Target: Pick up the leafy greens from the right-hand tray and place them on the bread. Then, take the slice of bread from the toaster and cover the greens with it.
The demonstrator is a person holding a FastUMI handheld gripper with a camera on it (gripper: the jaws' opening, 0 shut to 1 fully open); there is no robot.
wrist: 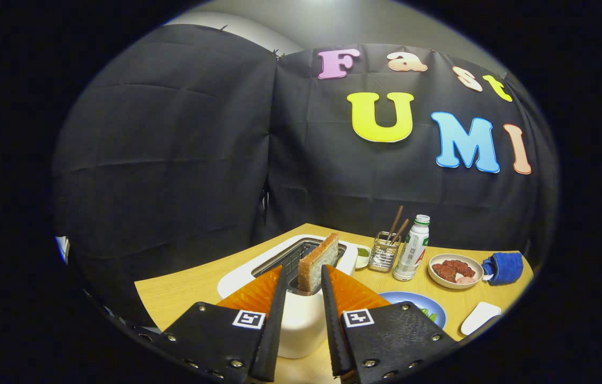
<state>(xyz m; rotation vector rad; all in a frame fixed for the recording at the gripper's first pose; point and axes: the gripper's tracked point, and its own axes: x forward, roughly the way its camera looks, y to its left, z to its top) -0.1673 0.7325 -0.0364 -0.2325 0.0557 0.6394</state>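
A white toaster stands on the wooden table, just ahead of and under my fingers. A brown slice of bread stands upright in its slot, sticking well out of the top. My gripper is open, one finger on each side of the slice's near end. The right fingertip is against the bread, while a narrow gap separates the left one from it. Right of the toaster lies a blue plate with a bit of leafy greens showing; my right finger hides most of it.
Beyond the toaster stand a small dish of green sauce, a wire holder with chopsticks and a white bottle. Farther right are a bowl of reddish meat, a blue cloth and a flat white object.
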